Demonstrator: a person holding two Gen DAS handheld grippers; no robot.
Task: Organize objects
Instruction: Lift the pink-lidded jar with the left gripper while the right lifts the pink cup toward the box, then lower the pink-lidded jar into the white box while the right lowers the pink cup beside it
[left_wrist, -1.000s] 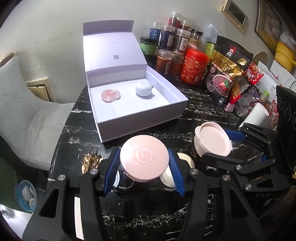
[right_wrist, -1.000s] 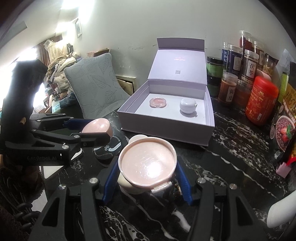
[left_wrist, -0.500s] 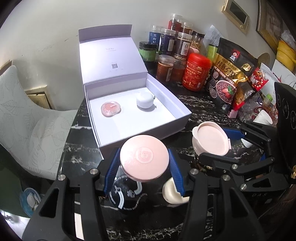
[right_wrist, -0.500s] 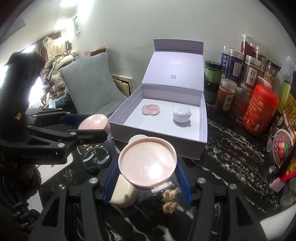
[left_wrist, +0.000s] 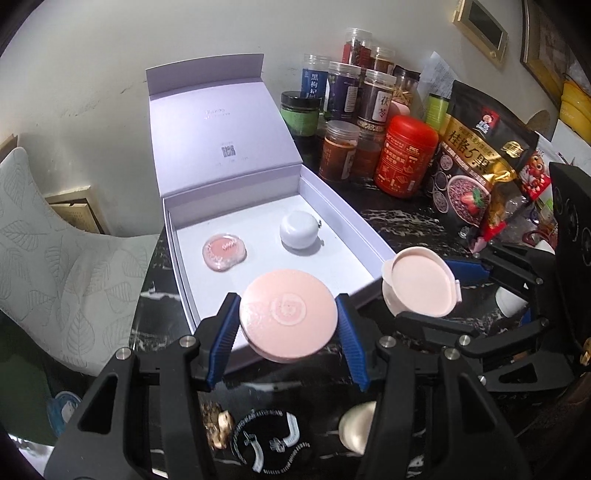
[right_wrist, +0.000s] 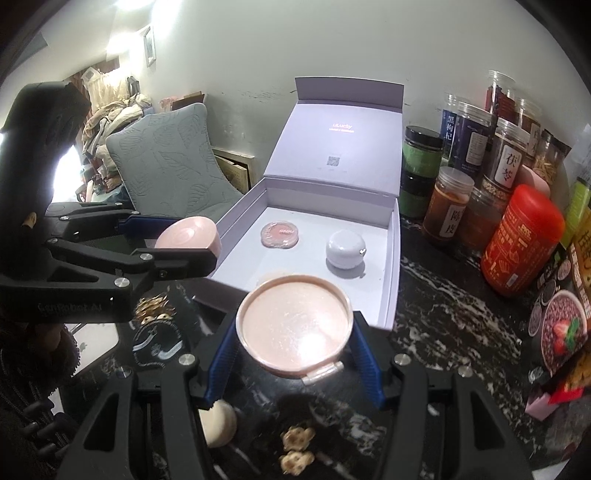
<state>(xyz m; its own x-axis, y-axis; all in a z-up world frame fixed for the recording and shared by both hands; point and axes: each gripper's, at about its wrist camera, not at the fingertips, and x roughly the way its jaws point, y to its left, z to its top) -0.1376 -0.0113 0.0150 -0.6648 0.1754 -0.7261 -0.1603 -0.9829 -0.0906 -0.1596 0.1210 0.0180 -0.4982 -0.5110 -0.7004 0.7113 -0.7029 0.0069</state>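
Note:
My left gripper (left_wrist: 288, 319) is shut on a round pink lid (left_wrist: 289, 318) and holds it above the near edge of the open lilac gift box (left_wrist: 354, 221). My right gripper (right_wrist: 293, 332) is shut on a round pink open compact (right_wrist: 293, 325), held beside it; the compact also shows in the left wrist view (left_wrist: 421, 286). The left gripper and pink lid (right_wrist: 190, 236) show at left in the right wrist view. In the box lie a small clear pink case (left_wrist: 223, 252) and a white round jar (left_wrist: 298, 230).
Jars and a red canister (left_wrist: 404, 155) stand behind the box, food bags (left_wrist: 476, 177) to the right. On the black marble table lie a black round pad (left_wrist: 271, 439), a cream sponge (left_wrist: 356, 426) and gold hair clips (right_wrist: 295, 448). A grey cushioned chair (right_wrist: 173, 166) is at left.
Both grippers have risen and moved forward toward the box with their pink pieces. The black pad, sponge and clips now lie below and behind the fingers.

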